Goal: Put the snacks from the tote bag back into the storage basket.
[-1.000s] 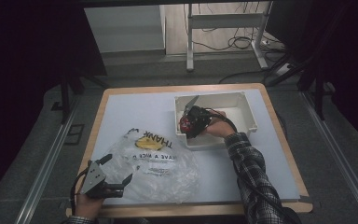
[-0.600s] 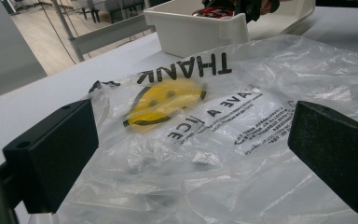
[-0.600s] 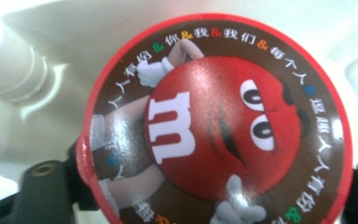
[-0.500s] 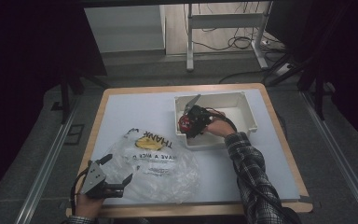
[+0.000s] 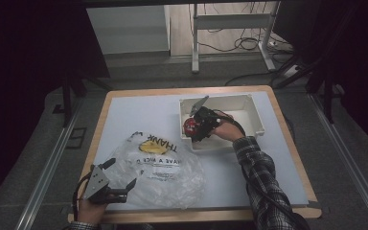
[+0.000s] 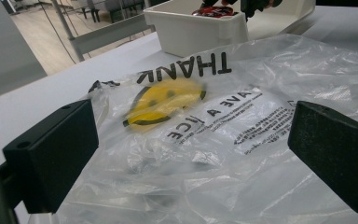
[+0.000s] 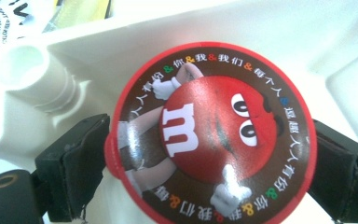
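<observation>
A clear plastic bag (image 5: 160, 167) printed with a yellow smiley and "THANK" lies flat on the near left of the table (image 5: 139, 112). My left gripper (image 5: 120, 175) stands open at the bag's near left corner. In the left gripper view its jaws (image 6: 191, 154) spread wide just above the bag (image 6: 242, 121) without touching it. A round red M&M's container (image 7: 209, 135) sits between the jaws of my right gripper (image 7: 209, 168), which is shut on it. That gripper (image 5: 192, 128) holds the container (image 5: 188, 125) inside the left end of a white bin (image 5: 249, 103).
The white bin (image 6: 191, 32) stands at the back right of the white table top. Its inner wall (image 7: 270, 28) and a moulded corner post (image 7: 32, 74) lie close behind the held container. A metal frame (image 5: 230, 21) and cables lie on the floor beyond the table.
</observation>
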Motion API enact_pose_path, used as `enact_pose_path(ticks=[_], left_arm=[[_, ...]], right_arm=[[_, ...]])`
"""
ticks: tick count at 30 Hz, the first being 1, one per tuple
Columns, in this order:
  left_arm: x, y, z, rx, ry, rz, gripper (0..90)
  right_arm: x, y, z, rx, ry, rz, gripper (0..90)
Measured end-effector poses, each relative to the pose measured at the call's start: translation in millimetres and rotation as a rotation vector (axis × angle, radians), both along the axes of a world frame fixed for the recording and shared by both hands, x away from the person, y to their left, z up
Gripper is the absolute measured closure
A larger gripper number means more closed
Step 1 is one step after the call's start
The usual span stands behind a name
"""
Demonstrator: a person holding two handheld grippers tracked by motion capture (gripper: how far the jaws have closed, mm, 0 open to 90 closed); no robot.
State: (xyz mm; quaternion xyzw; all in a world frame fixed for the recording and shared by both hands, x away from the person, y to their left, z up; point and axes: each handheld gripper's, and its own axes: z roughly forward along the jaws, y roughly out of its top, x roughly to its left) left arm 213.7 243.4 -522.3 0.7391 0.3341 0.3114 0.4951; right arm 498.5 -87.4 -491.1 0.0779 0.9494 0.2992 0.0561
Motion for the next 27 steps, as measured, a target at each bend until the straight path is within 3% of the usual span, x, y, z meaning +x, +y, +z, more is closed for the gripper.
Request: enact_pose_path(ticks=[16, 27], left_arm=[[0.0, -0.4, -0.1, 0.002, -0.001, 0.001, 1.5], [0.0, -0.7, -0.2, 0.002, -0.001, 0.002, 1.5]], right_arm=[[-8.5, -11.3, 8.5, 0.038, -0.034, -0.04, 7.4], [-15.5, -21.9, 14.5, 0.09, -0.039, -0.057, 6.3]])
